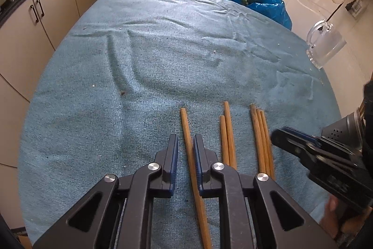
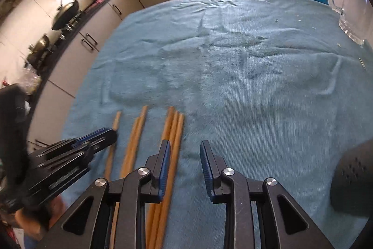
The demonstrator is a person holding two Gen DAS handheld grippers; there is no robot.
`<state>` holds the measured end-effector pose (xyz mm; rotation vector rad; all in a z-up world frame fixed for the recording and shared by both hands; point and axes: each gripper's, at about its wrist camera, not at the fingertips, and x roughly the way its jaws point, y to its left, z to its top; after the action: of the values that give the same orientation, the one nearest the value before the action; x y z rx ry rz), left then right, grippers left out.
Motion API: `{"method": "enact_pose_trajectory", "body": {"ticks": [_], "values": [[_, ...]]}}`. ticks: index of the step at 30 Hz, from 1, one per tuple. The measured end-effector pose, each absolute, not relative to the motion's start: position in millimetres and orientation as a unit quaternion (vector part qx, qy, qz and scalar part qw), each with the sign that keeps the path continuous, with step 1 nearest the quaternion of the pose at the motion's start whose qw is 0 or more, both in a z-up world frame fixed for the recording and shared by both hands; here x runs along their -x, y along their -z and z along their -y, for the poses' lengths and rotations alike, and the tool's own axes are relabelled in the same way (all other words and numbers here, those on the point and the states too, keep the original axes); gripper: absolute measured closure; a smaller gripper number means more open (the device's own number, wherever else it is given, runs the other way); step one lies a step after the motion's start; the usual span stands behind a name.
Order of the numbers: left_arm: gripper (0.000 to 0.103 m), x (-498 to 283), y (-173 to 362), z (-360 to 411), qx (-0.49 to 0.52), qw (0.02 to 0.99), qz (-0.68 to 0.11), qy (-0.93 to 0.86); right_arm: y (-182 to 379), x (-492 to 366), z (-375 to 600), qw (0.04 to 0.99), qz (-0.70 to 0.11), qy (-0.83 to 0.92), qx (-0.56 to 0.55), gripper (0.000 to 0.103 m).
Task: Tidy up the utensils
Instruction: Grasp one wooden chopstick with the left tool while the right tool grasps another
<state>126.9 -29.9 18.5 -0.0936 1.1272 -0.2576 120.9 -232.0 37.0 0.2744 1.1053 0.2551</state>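
wooden chopsticks (image 1: pixel 261 139) lie on the teal cloth (image 1: pixel 139 62). left gripper (image 1: pixel 186 144) sits narrow around a single chopstick (image 1: pixel 190 151), right gripper (image 2: pixel 184 151) parted, nothing between its pads.

You are looking at a table (image 1: pixel 70 90) lying under a wrinkled teal cloth (image 1: pixel 163 50); six wooden chopsticks (image 1: pixel 227 132) are lying on it toward the near edge, running roughly parallel as a single stick (image 1: pixel 186 130), a pair and a trio (image 1: pixel 261 132); a clear glass mug (image 1: pixel 325 46) is standing at the right edge; crumbs are dotting the cloth.
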Motion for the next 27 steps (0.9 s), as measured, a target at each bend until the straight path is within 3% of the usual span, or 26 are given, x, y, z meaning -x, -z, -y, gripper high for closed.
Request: {"method": "enact_pose_trajectory", "body": {"ticks": [19, 25, 27], "values": [[0.089, -134, -18, 35, 0.037, 0.837, -0.533, 0.119, -38, -129, 218, 0.831, -0.542, -0.102, -0.08, 0.084], [0.089, -139, -18, 46, 0.018, 0.84, -0.534, 0.096, -39, -138, 194, 0.838, -0.541, -0.074, -0.015, 0.084], [0.094, -138, -18, 51, -0.006, 0.844, -0.53, 0.086, -40, -139, 189, 0.838, -0.542, -0.065, 0.007, 0.093]]}}
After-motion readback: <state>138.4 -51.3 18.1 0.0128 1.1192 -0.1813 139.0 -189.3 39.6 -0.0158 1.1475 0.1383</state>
